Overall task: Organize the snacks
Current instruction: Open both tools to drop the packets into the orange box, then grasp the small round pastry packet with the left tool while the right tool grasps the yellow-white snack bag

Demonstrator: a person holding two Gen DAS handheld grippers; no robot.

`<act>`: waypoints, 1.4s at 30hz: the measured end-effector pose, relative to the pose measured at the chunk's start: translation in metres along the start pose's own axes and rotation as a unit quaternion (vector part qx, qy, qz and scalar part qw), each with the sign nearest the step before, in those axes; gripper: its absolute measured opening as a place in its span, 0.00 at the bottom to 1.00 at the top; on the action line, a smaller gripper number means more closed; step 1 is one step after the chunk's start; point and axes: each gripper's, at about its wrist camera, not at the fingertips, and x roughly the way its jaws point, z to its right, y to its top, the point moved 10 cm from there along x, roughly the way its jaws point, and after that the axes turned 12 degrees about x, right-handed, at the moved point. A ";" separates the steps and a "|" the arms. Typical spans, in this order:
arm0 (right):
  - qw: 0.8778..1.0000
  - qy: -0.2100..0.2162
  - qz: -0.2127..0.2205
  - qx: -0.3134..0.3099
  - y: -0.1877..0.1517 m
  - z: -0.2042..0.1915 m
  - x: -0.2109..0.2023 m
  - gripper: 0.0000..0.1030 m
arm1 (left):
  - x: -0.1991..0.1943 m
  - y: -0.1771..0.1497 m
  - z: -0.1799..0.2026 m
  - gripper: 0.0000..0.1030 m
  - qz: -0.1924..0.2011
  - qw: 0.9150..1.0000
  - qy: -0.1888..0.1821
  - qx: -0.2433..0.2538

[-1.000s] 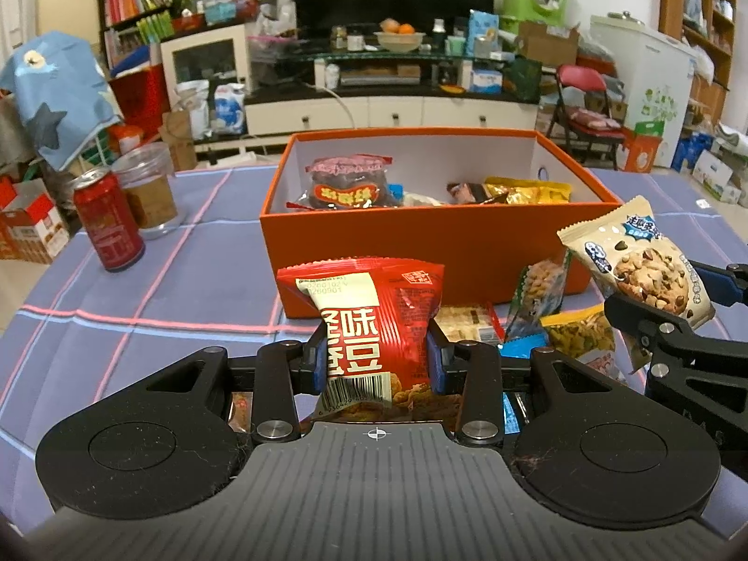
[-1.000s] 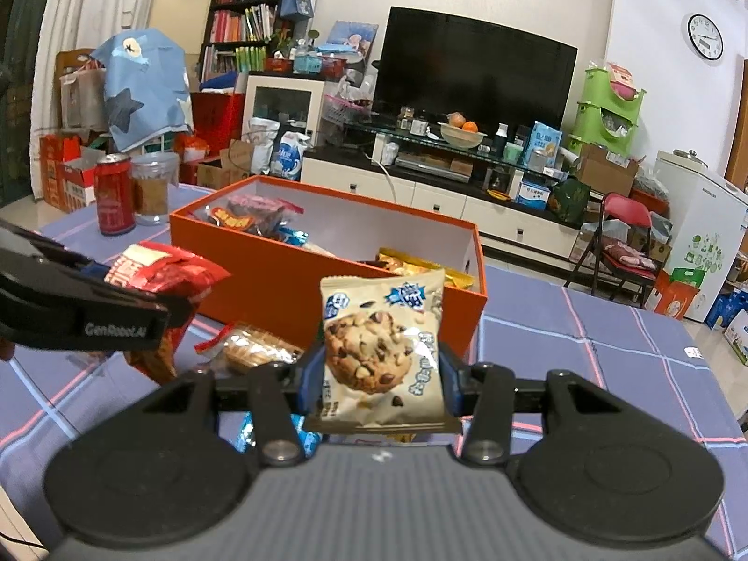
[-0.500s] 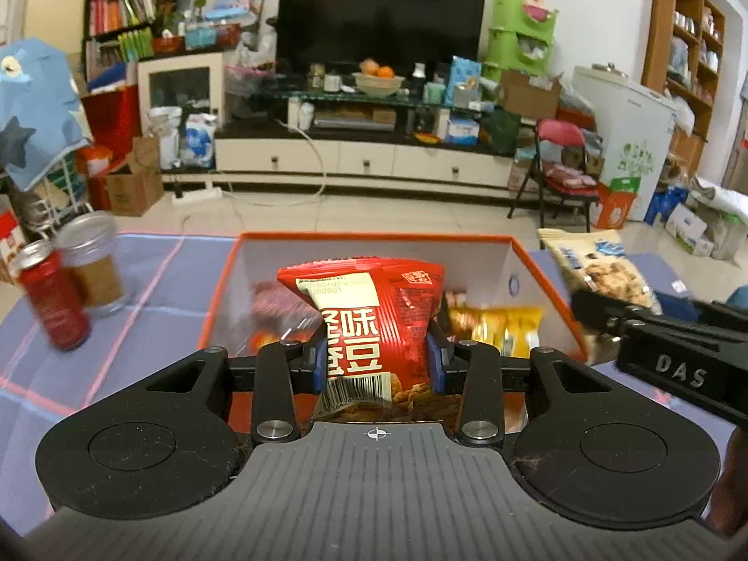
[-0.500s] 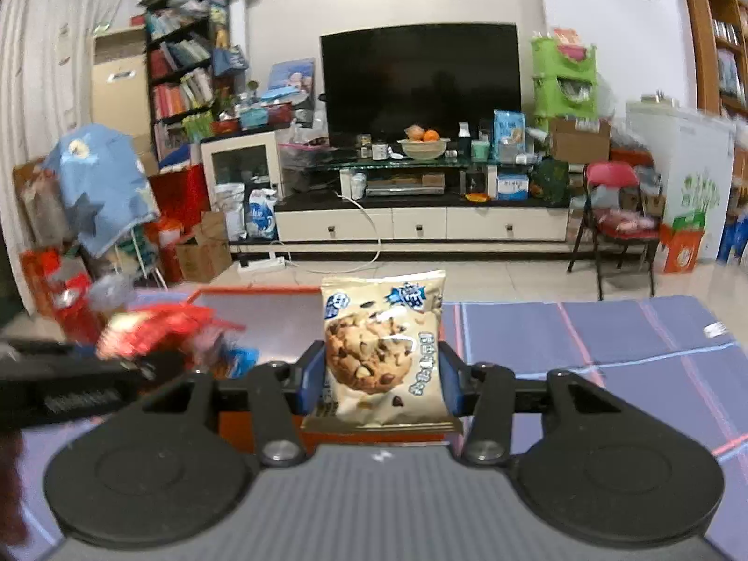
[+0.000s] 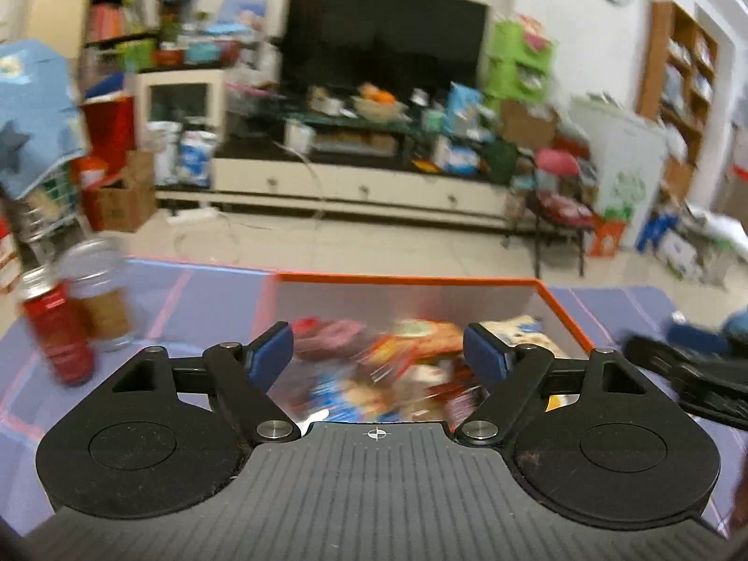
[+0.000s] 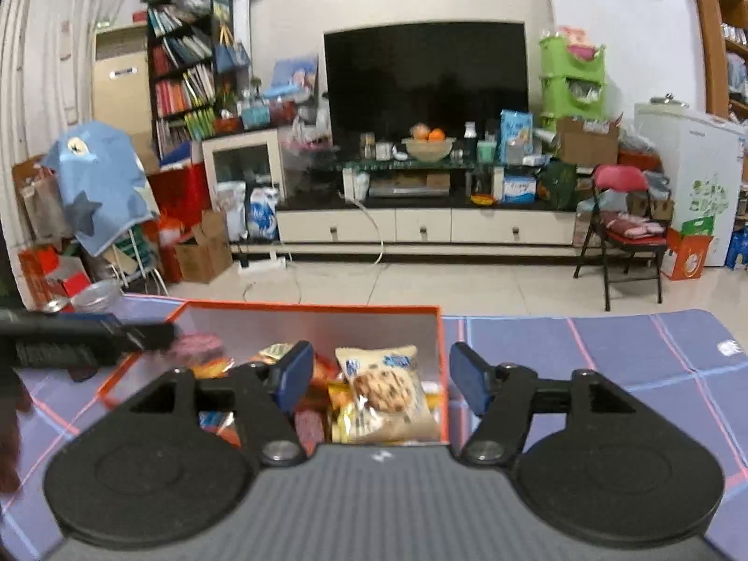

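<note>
Cookie packet [image 6: 385,385]: lies in the orange box [image 6: 439,355], at its 3 o'clock wall, atop other snacks. Right gripper [image 6: 379,376]: wide, empty, above the box. Left gripper [image 5: 377,354]: wide, empty, over blurred snacks. Red can [image 5: 58,339]: on the counter [image 6: 607,364], 9 o'clock of box.

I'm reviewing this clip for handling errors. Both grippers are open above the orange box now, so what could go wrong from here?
1. The cookie packet lies on top of the pile near the orange box right wall; it might slide as the heap settles.
2. The left gripper and right gripper hang close together over the box and may bump while pulling out.
3. The red can and jar stand near the left gripper's side; a wide swing might topple them.
</note>
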 end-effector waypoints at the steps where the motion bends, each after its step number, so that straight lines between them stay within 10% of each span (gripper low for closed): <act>1: 1.000 -0.001 -0.003 0.004 -0.007 0.003 -0.012 0.67 | -0.013 -0.007 -0.016 0.65 -0.002 1.000 0.012 -0.020; 6: 1.000 -0.014 -0.009 0.023 -0.040 0.012 -0.068 0.88 | -0.066 -0.044 -0.068 0.65 -0.009 0.996 0.050 -0.070; 14: 0.998 -0.036 -0.046 0.022 -0.085 0.032 -0.056 0.88 | -0.074 -0.110 -0.098 0.64 -0.062 0.989 0.073 -0.110; 26: 0.989 -0.035 -0.143 0.018 -0.140 0.017 0.009 0.82 | -0.030 -0.150 -0.067 0.65 -0.145 0.983 0.090 -0.071; 34: 0.983 -0.056 -0.177 0.002 -0.152 0.015 0.029 0.53 | -0.022 -0.166 -0.064 0.64 -0.173 0.978 0.081 -0.081; 42: 0.981 -0.051 -0.186 0.013 -0.151 0.019 0.025 0.49 | -0.010 -0.180 -0.054 0.60 -0.198 0.975 0.073 -0.068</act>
